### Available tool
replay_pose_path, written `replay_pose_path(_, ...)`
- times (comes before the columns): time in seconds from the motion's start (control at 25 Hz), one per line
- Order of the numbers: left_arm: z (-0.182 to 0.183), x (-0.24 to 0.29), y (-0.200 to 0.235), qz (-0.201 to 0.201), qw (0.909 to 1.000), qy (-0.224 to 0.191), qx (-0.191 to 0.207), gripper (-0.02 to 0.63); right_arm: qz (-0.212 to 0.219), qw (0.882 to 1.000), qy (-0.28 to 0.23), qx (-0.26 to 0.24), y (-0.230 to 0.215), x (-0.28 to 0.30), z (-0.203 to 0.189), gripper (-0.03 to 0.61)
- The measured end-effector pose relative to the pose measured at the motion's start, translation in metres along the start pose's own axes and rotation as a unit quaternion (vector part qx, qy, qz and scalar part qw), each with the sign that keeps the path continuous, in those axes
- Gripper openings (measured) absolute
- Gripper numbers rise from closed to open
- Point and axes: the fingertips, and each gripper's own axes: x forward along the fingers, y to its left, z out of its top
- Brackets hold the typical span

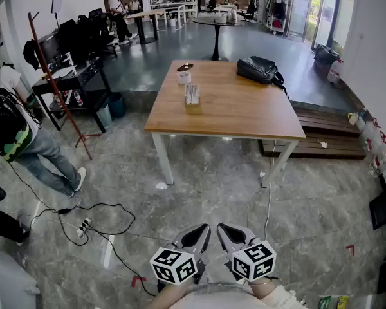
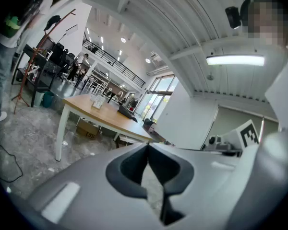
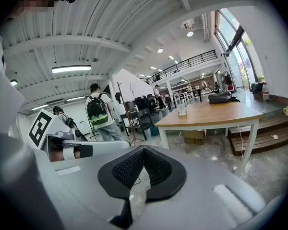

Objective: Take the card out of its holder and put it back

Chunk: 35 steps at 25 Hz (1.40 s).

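The card holder (image 1: 192, 96) stands on the wooden table (image 1: 244, 111) far ahead, with a card upright in it. It is small in the left gripper view (image 2: 97, 102) and the right gripper view (image 3: 182, 110). Both grippers hang low near my body, well short of the table, side by side over the floor. My left gripper (image 1: 204, 228) (image 2: 147, 144) is shut with its tips touching and nothing between them. My right gripper (image 1: 220, 228) (image 3: 144, 148) is shut too, with nothing in it.
On the table also sit a white cup (image 1: 184, 77) and a black bag (image 1: 260, 68). A person with a backpack (image 1: 13, 131) stands at the left. Cables and a power strip (image 1: 83, 224) lie on the floor. A wooden step (image 1: 325, 137) runs behind the table's right side.
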Motion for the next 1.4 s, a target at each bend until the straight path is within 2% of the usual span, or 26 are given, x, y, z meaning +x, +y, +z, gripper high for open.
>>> replay_pose_path(0.2, -0.002, 0.018, 0.01, 0.001, 0.9999, 0.011, 0.004, 0.008, 0.0, 1.0, 0.012, 0.009, -0.015, 0.016, -0.007, -0.005)
replay_pose_path(0.44, 0.014, 0.06, 0.061, 0.021, 0.9996, 0.015, -0.007, 0.008, -0.005, 1.0, 0.011, 0.019, -0.05, 0.063, 0.008, -0.005)
replay_pose_path(1.0, 0.148, 0.207, 0.198, -0.014, 0.9994, 0.031, -0.007, 0.008, -0.035, 0.999, -0.003, 0.021, -0.151, 0.251, 0.132, -0.005)
replay_pose_path(1.4, 0.185, 0.282, 0.277, 0.004, 0.9984, 0.049, -0.027, 0.008, -0.046, 0.998, 0.012, 0.049, -0.217, 0.333, 0.165, -0.005)
